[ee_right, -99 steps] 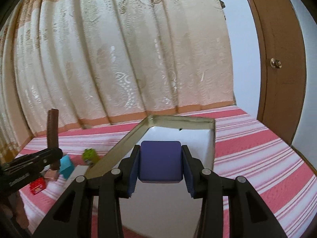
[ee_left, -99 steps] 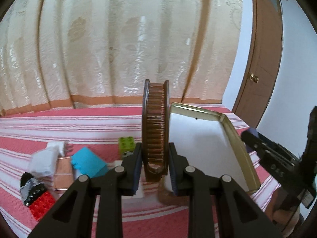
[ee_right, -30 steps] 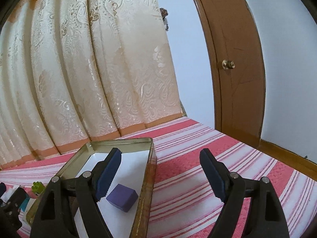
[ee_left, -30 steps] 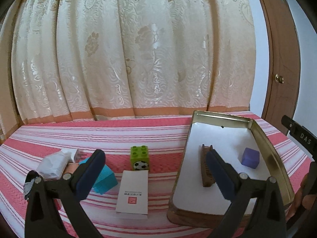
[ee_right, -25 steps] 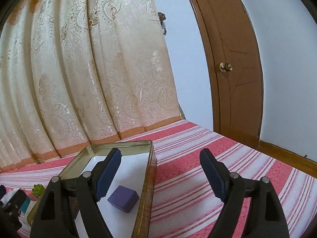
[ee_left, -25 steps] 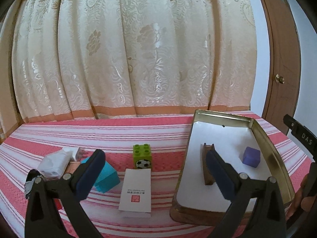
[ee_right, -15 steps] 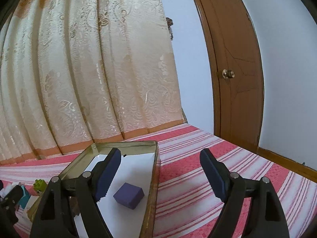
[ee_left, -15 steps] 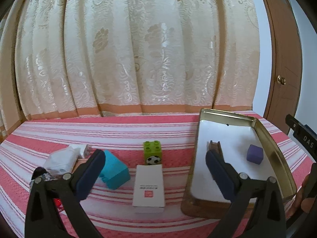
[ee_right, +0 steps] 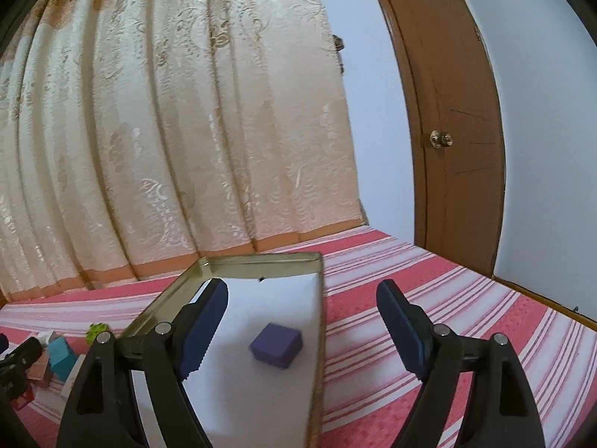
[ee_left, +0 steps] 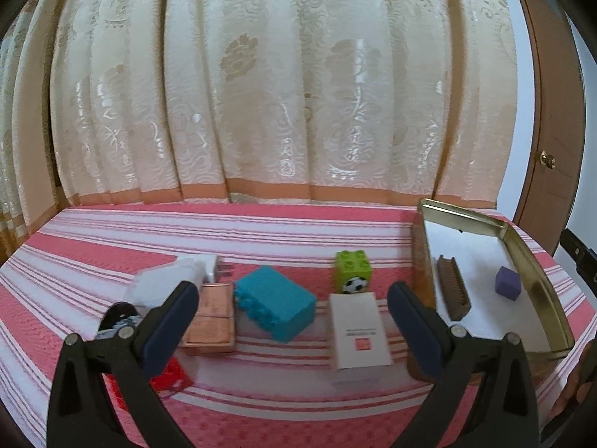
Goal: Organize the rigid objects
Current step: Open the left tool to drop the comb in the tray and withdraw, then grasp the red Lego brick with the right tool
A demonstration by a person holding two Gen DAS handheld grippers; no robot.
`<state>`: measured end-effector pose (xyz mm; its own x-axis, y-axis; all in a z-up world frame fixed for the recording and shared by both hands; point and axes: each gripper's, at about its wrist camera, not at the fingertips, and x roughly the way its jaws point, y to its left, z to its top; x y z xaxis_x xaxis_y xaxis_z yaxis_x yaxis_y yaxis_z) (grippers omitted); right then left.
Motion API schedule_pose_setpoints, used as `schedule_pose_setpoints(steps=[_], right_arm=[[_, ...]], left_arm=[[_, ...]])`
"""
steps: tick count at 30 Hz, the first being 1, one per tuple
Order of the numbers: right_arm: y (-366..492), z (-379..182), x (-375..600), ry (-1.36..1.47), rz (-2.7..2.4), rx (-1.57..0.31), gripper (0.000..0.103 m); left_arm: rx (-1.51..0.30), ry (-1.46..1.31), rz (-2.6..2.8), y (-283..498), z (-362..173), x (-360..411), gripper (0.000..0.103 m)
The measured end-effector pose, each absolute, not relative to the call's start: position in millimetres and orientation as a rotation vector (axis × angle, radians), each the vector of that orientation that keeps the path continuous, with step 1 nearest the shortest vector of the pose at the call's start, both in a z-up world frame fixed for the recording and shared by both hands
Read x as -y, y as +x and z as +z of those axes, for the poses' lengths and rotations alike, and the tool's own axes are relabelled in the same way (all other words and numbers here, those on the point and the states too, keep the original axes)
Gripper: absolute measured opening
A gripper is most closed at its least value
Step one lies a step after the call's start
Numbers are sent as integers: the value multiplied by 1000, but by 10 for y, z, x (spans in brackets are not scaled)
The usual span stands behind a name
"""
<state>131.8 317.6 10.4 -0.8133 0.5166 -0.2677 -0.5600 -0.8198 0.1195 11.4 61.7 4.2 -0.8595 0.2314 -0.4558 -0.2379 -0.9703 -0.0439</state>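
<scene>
A gold tin tray (ee_left: 544, 283) with a white floor stands on the right of the striped bed; in it lie a brown comb (ee_left: 453, 291) and a purple cube (ee_left: 508, 288). My left gripper (ee_left: 291, 317) is open and empty, hovering near a teal block (ee_left: 276, 304), a white box (ee_left: 360, 336), a green brick (ee_left: 352, 276) and a copper card (ee_left: 211, 319). The right gripper (ee_right: 302, 321) is open and empty above the tray (ee_right: 257, 261), with the purple cube (ee_right: 276, 344) below its jaws.
A white charger (ee_left: 168, 280), a red brick (ee_left: 171, 375) and a black item (ee_left: 117, 317) lie at the left. Cream curtains hang behind the bed. A brown door (ee_right: 459, 112) stands at the right. Striped cover (ee_right: 466, 317) stretches right of the tray.
Both grippers let go of the comb and the cube, which now lie in the tray. My left gripper has shifted left over the loose items; the right view has shifted slightly.
</scene>
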Motion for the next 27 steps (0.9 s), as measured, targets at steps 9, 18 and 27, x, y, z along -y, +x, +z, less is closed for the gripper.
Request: schedule_pose_setpoints(steps=[9, 18, 27], right_arm=[[1195, 62, -2738, -356, 2596, -382, 84], [985, 68, -2155, -414, 2712, -343, 84], [798, 88, -1639, -484, 2819, -285, 84]], left_arm=[[-48, -695, 2836, 53, 39, -355, 103], [-88, -692, 2843, -31, 32, -34, 103], [-60, -748, 2846, -172, -8, 380, 103]])
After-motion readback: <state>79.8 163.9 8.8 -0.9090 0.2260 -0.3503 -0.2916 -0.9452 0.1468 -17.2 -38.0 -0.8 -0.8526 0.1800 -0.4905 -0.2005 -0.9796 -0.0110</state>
